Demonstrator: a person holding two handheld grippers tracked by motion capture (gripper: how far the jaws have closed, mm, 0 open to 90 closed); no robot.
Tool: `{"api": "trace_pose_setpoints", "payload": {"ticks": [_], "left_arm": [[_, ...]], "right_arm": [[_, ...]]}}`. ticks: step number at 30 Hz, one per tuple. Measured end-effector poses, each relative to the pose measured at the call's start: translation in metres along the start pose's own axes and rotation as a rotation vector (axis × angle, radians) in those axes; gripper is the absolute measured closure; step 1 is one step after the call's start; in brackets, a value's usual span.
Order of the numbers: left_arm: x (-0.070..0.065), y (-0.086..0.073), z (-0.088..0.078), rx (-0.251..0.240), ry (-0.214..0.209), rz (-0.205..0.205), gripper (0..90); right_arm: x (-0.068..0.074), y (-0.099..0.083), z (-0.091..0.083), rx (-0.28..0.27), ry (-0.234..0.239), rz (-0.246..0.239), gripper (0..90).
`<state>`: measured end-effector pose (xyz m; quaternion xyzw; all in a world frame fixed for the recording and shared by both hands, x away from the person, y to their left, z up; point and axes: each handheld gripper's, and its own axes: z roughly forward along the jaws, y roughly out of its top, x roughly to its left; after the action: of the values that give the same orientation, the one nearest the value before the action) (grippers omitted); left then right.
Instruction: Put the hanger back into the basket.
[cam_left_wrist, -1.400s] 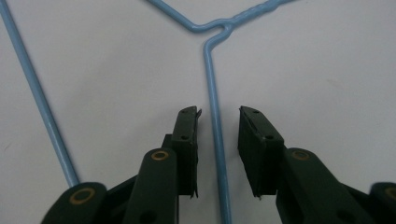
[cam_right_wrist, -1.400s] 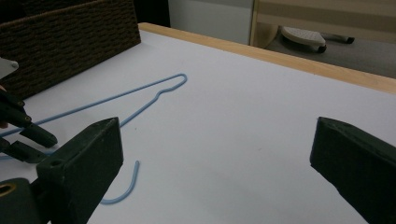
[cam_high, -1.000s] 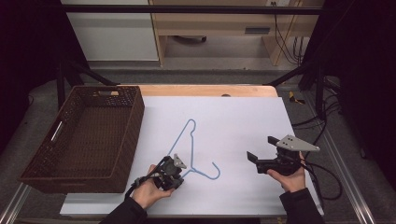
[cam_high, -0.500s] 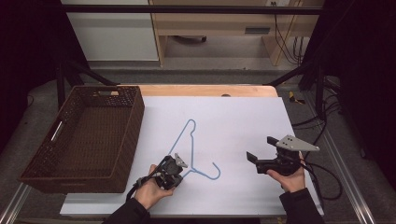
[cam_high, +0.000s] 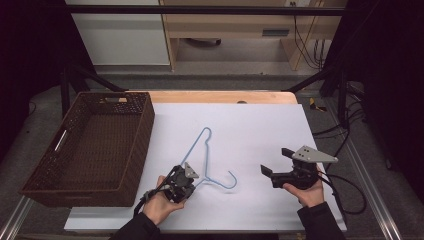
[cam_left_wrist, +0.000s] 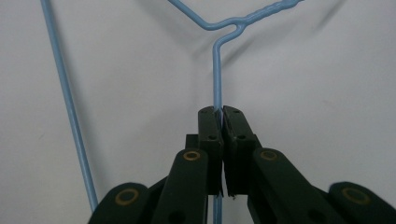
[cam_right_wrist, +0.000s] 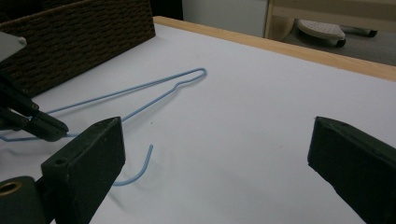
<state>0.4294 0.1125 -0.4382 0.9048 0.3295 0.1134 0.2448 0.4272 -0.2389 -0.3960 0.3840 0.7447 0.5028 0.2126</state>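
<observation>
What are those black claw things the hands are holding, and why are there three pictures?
They are grabbing tools that a person holds, one in each hand. One picture looks down from above the table; the other two come from little cameras riding on each tool. On the white table lies a thin blue wire hanger, with a brown woven basket beside it. The left gripper has its jaws squeezed shut on the hanger's wire. The right gripper has its jaws wide open, holding nothing.
</observation>
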Motion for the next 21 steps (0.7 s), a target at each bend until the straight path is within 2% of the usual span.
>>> {"api": "trace_pose_setpoints", "payload": {"ticks": [6,11,17,21], "left_arm": [[0.006,-0.001,-0.013,-0.05,-0.01,-0.02,87.2],[0.011,-0.003,-0.026,-0.105,0.001,-0.046,87.2],[0.014,-0.003,-0.032,-0.131,0.009,-0.058,87.2],[0.015,-0.004,-0.034,-0.137,0.014,-0.06,87.3]], "right_arm": [[0.006,-0.002,0.005,0.018,0.022,-0.001,4.5],[0.012,-0.004,0.011,0.029,0.053,-0.006,4.9],[0.02,-0.008,0.021,0.055,0.08,-0.023,5.0],[0.029,-0.01,0.031,0.076,0.119,-0.031,5.5]]}}
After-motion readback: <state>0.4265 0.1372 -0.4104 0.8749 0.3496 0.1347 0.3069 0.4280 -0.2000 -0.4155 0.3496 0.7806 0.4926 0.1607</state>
